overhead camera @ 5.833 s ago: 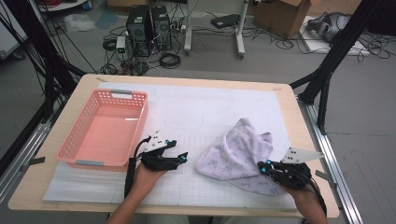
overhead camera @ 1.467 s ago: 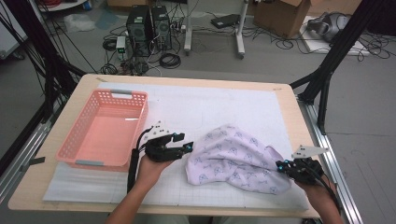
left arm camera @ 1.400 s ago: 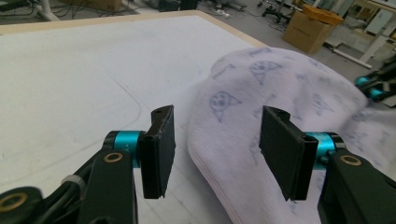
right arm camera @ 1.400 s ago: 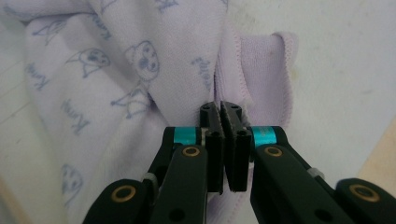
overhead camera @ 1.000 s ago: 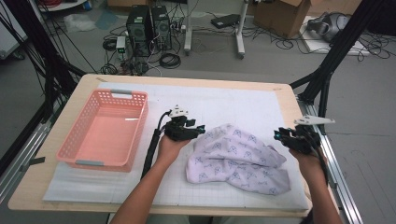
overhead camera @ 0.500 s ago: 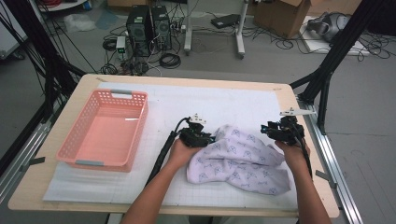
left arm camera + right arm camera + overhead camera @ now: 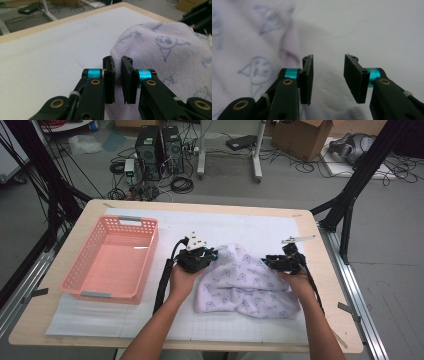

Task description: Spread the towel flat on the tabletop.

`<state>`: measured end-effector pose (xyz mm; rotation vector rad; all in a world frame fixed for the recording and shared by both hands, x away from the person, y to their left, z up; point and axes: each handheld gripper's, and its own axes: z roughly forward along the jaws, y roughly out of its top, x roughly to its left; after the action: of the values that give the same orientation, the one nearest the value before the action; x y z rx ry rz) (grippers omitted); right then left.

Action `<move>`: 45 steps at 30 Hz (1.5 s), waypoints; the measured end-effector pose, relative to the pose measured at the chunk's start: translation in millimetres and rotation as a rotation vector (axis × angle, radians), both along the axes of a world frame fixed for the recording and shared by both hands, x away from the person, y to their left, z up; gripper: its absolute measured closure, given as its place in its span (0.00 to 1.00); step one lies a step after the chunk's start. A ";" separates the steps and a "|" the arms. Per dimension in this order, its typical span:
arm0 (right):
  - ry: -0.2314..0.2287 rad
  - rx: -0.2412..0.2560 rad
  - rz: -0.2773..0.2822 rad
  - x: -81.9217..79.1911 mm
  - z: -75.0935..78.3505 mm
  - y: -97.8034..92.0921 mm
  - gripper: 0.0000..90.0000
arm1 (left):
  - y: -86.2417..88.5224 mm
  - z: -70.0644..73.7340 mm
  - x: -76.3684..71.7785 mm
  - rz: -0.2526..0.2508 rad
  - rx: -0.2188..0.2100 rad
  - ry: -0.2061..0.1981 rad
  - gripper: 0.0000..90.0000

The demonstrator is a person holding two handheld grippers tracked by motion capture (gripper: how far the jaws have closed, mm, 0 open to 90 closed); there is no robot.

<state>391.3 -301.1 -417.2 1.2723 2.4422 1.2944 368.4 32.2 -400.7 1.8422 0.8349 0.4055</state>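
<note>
Towel (image 7: pixel 245 282) long axis left-right, betw. both claws

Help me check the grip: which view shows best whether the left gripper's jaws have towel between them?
The left gripper view: the left gripper has its jaws nearly closed, with the towel edge against them. The high view shows that gripper at the towel's far left corner, jaws too small to judge. The right gripper view shows blurred towel.
</note>
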 end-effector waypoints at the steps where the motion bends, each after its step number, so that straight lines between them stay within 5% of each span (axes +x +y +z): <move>1: 0.011 0.034 0.050 -1.2 -0.6 7.5 0.58 | 1.3 -1.2 0.9 0.000 0.011 0.016 0.90; 3: 0.020 0.080 0.129 -3.2 -1.2 21.6 0.48 | 4.1 -3.9 2.8 0.020 -0.007 0.042 0.85; 5: 0.022 0.060 0.214 -8.8 -0.9 35.8 0.50 | 6.8 -5.3 3.2 0.033 -0.011 0.040 0.83; 8: -0.006 -0.042 0.328 -20.2 0.6 51.8 0.76 | 11.2 -6.9 2.2 0.029 -0.009 0.037 0.83; 11: -0.068 -0.086 0.350 -27.6 8.3 52.0 0.90 | 14.6 -9.1 3.3 0.015 -0.019 0.065 0.80; 15: -0.098 -0.069 0.354 -30.0 15.8 44.0 0.91 | 11.0 -16.6 9.7 0.021 -0.030 0.112 0.54; 18: -0.068 -0.053 0.451 -35.8 16.0 47.1 0.91 | 4.9 -26.3 14.8 -0.003 -0.013 0.154 0.51; 21: -0.048 -0.102 0.524 -42.9 12.2 56.3 0.91 | -2.3 -34.0 15.7 -0.048 0.032 0.189 0.58; 24: -0.056 -0.107 0.512 -42.8 12.9 56.3 0.92 | -7.1 -34.7 11.8 -0.062 0.131 0.163 0.90; 28: -0.120 -0.132 0.363 -38.5 22.3 41.9 0.93 | 3.4 -22.2 9.1 -0.002 0.082 0.093 0.93; 34: -0.280 -0.168 -0.049 -24.0 52.3 3.2 0.94 | 27.1 -0.3 7.0 0.143 -0.013 -0.036 0.94; 37: -0.321 -0.137 -0.210 -8.8 65.6 -11.8 0.94 | 33.9 6.6 14.5 0.217 -0.048 -0.069 0.94; 40: -0.345 -0.087 -0.287 10.0 71.6 -18.3 0.95 | 37.1 8.7 24.0 0.270 -0.072 -0.079 0.94; 45: -0.377 -0.101 -0.419 37.4 71.0 -20.7 0.95 | 42.3 5.9 37.3 0.340 -0.046 -0.082 0.94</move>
<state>428.7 -321.8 -346.2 1.2836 1.8396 1.1526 405.7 74.5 -394.8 1.6313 1.0947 0.6658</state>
